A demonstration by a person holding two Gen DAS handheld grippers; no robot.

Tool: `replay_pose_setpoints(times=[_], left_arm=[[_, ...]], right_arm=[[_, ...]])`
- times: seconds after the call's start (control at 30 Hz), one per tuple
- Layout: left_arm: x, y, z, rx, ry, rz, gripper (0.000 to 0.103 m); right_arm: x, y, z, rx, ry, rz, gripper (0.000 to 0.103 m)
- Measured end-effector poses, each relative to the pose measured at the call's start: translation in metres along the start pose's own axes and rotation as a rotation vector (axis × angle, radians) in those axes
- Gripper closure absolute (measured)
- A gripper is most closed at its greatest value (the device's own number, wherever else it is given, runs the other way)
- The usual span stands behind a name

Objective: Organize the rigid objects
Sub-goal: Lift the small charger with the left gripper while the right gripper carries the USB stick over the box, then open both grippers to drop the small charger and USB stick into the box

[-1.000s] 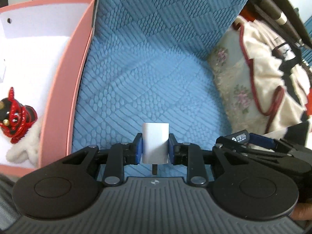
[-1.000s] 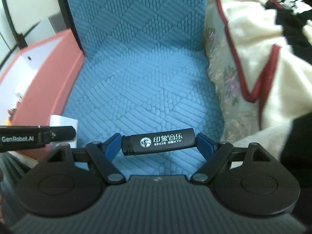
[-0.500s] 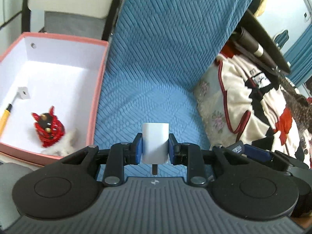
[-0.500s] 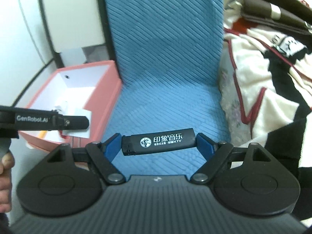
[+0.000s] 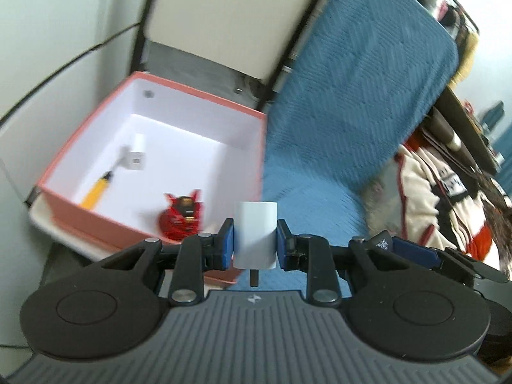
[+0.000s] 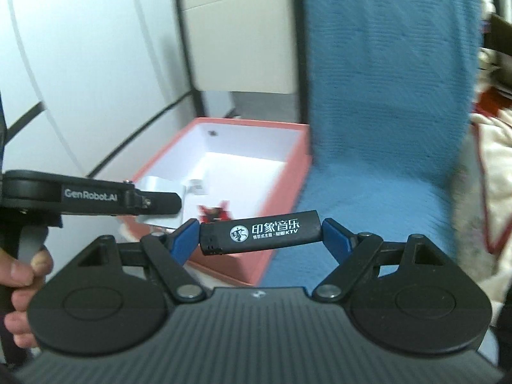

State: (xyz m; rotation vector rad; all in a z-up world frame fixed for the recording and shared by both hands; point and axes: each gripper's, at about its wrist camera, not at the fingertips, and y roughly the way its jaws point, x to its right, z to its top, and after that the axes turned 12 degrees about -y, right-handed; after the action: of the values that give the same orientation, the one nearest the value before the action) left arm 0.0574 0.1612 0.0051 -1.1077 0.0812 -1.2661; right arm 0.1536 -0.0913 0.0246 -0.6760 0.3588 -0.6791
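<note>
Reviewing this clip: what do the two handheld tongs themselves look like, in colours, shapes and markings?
Both the left tongs and right tongs are matte black with blue finger pads, round pivot discs, silver rivets and a ribbed grey body. White "GenRobot.AI" lettering runs along the side of the left tongs. A bare hand grips their handle.

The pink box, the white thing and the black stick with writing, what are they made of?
The pink box looks like cardboard: thin straight walls, matte salmon outside, plain white inside. The white plug in the left gripper seems to be smooth hard plastic with a soft sheen. The black lighter in the right gripper looks like matte plastic with printed white lettering.
</note>
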Motion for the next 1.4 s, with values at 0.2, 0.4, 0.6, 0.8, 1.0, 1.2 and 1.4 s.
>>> replay_pose_setpoints(times=[0.2,0.4,0.6,0.8,1.0,1.2,1.4], left_arm=[[-0.042,-0.010,0.019,0.012,-0.054,0.036,0.072],[-0.079,0.005,0.047,-0.003,-0.086,0.053,0.072],[-0.103,0.047,0.072,-0.049,-0.095,0.078,0.072],[-0.126,0.094,0.092,-0.099,-0.086,0.114,0.072],[-0.146,0.133,0.104,-0.147,-0.087,0.134,0.072],[-0.158,0.154,0.105,-0.186,-0.096,0.135,0.072],[-0.162,0.152,0.108,-0.183,-0.100,0.133,0.071]], right_arm=[[-0.026,0.029,0.017,-0.017,-0.017,0.051,0.018],[-0.044,0.062,0.030,-0.048,-0.015,0.057,0.018],[-0.041,0.109,0.042,-0.095,0.001,0.040,0.018],[-0.030,0.158,0.051,-0.142,0.025,0.014,0.018],[-0.024,0.202,0.053,-0.189,0.042,-0.007,0.018],[-0.018,0.231,0.046,-0.236,0.076,-0.008,0.017],[-0.018,0.238,0.044,-0.256,0.067,0.005,0.018]])
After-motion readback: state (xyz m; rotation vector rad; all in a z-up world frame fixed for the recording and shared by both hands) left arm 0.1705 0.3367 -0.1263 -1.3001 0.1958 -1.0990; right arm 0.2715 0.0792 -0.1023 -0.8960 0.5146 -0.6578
